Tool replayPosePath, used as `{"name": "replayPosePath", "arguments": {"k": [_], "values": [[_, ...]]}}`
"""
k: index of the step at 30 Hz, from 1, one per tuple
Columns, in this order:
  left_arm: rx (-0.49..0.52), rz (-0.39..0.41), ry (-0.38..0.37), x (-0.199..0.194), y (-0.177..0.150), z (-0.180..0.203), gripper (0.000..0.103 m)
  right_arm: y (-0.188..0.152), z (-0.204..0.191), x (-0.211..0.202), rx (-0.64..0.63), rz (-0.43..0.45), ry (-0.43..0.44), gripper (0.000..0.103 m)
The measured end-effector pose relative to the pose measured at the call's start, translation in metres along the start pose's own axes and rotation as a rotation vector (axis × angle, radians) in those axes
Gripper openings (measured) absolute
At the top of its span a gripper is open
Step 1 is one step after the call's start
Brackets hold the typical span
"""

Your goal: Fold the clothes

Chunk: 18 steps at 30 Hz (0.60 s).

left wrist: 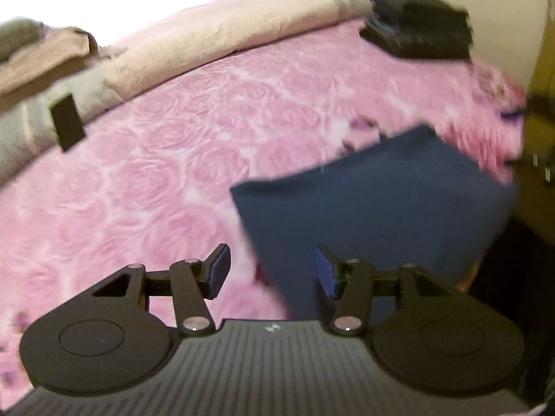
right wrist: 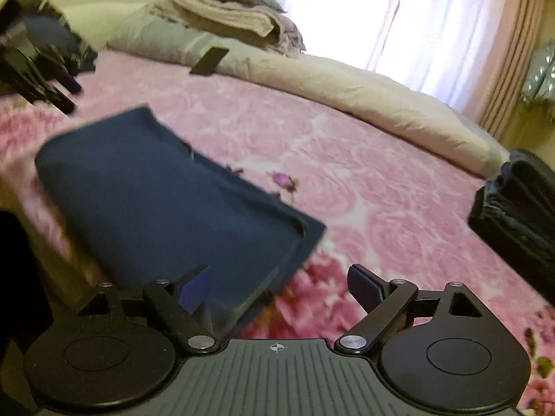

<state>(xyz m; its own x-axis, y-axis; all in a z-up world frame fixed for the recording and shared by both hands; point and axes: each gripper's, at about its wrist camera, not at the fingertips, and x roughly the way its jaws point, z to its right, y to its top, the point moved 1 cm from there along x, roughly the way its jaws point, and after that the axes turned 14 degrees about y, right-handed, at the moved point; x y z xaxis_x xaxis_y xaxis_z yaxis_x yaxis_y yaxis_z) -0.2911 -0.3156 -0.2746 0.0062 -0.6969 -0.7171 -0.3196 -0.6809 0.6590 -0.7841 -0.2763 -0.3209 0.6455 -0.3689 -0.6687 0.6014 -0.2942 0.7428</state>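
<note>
Navy garment, already folded into a flat rectangle, lies on the pink rose bedspread just ahead of my fingers, near the bed's edge. My right gripper is spread wide and holds nothing, one pad nearly over the fabric's near corner; my left gripper is likewise released, empty, at the garment's opposite side. I judge the cloth soft, light and limp, so it will sag if lifted from one point; the layered edge at the near corner looks the best place to pinch, taking all layers together. Farther off, the beige duvet runs along the bed's far side. Only my right view shows the stacked linens and my other gripper in the air; both views show a dark pile of clothes.
</note>
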Motion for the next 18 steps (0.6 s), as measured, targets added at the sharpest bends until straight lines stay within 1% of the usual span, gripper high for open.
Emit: {"name": "replayPosePath", "arguments": {"k": [2, 3, 6, 7, 8, 9, 10, 11, 12, 13, 15, 18], "values": [[-0.039, -0.012, -0.037, 0.018, 0.007, -0.011, 0.049, 0.01, 0.008, 0.007, 0.031, 0.012, 0.032, 0.089], [-0.055, -0.032, -0.056, 0.037, 0.015, -0.013, 0.049, 0.015, 0.012, 0.011, 0.046, 0.017, 0.048, 0.089], [-0.08, -0.091, -0.114, 0.075, 0.025, -0.017, 0.048, 0.026, 0.025, 0.029, 0.086, 0.017, 0.106, 0.089], [-0.082, -0.113, -0.123, 0.076, 0.018, -0.022, 0.047, 0.03, 0.03, 0.036, 0.098, 0.017, 0.123, 0.089], [-0.087, -0.133, -0.137, 0.084, 0.018, -0.023, 0.046, 0.034, 0.032, 0.043, 0.094, 0.013, 0.153, 0.089], [-0.096, -0.149, -0.159, 0.09, 0.018, -0.024, 0.038, 0.038, 0.035, 0.05, 0.091, 0.008, 0.183, 0.089], [-0.104, -0.164, -0.181, 0.096, 0.018, -0.025, 0.027, 0.042, 0.038, 0.057, 0.088, 0.003, 0.213, 0.089], [-0.102, -0.168, -0.197, 0.098, 0.019, -0.025, 0.021, 0.046, 0.041, 0.064, 0.085, -0.002, 0.243, 0.089], [-0.087, -0.155, -0.206, 0.097, 0.019, -0.026, 0.01, 0.05, 0.043, 0.07, 0.082, -0.006, 0.272, 0.089], [-0.074, -0.127, -0.215, 0.093, 0.018, -0.026, 0.007, 0.054, 0.046, 0.077, 0.078, -0.011, 0.302, 0.089], [-0.048, -0.069, -0.234, 0.083, 0.016, -0.027, 0.005, 0.062, 0.052, 0.091, 0.072, -0.021, 0.362, 0.089], [0.013, 0.112, -0.279, 0.054, 0.013, -0.029, 0.004, 0.074, 0.06, 0.111, 0.062, -0.035, 0.451, 0.089]]}}
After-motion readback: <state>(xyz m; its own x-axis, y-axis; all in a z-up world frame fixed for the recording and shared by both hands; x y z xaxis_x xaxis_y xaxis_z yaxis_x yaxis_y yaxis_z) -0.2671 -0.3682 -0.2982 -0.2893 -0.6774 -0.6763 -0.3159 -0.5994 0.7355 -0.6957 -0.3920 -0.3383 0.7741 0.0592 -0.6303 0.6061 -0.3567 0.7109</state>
